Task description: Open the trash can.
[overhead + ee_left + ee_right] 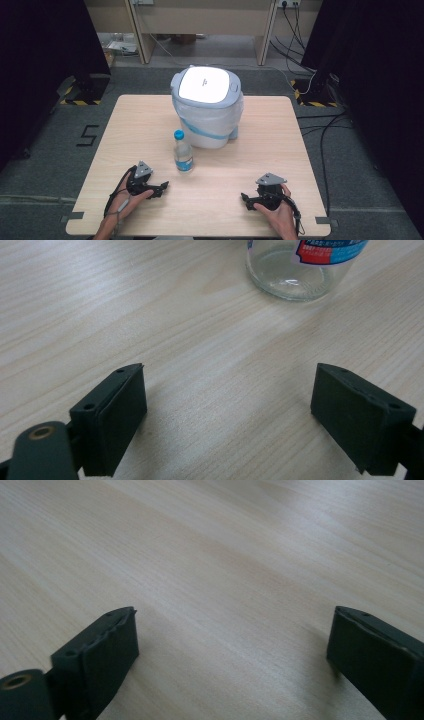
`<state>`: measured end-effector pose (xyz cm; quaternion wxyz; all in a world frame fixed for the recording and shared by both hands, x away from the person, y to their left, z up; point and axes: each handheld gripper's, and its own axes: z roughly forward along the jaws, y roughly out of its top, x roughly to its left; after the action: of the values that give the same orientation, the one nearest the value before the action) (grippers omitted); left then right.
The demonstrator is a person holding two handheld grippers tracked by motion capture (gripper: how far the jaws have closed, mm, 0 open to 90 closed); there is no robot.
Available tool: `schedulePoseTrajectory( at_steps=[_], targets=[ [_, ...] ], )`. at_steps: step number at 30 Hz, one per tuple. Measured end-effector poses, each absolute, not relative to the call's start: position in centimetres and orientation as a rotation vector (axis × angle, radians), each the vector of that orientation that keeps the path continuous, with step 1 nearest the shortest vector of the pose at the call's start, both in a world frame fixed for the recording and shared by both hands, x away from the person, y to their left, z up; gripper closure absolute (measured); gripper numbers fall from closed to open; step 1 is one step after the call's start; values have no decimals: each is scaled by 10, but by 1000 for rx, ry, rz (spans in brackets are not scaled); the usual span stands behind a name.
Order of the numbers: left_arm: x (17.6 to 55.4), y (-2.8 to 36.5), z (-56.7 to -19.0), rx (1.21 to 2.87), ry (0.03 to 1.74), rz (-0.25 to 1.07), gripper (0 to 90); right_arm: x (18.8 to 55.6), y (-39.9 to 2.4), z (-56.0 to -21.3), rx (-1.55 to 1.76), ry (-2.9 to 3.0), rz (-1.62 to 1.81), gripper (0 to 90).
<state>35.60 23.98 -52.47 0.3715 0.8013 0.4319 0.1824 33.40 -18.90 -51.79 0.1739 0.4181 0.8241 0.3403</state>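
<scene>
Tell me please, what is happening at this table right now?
A person rests a gripper in each hand on the wooden table. The left gripper and the right gripper are both open and hold nothing. A clear water bottle stands upright, untouched, before a closed white bin lined with a bag.

Top edge of left gripper view cutting off bottle [292,267], leaving base and label's lower strip showing; label print blurring, unreadable. In high view, bin [207,107] hiding far table [150,125] edge behind it; lid marking too small, possibly logo. Bottom edge cropping forearms.
</scene>
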Motion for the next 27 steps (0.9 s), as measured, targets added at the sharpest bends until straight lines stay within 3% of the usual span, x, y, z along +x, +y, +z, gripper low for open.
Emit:
schedulePoseTrajectory(
  at_steps=[7, 27],
  targets=[
    [356, 240, -525, 2054, 1108, 469, 135, 336, -195, -516, 1172, 2295, 1010, 313],
    [356, 240, -524, 2057, 1108, 466, 135, 373, -196, -465, 1031, 2126, 1163, 753]
  ],
)
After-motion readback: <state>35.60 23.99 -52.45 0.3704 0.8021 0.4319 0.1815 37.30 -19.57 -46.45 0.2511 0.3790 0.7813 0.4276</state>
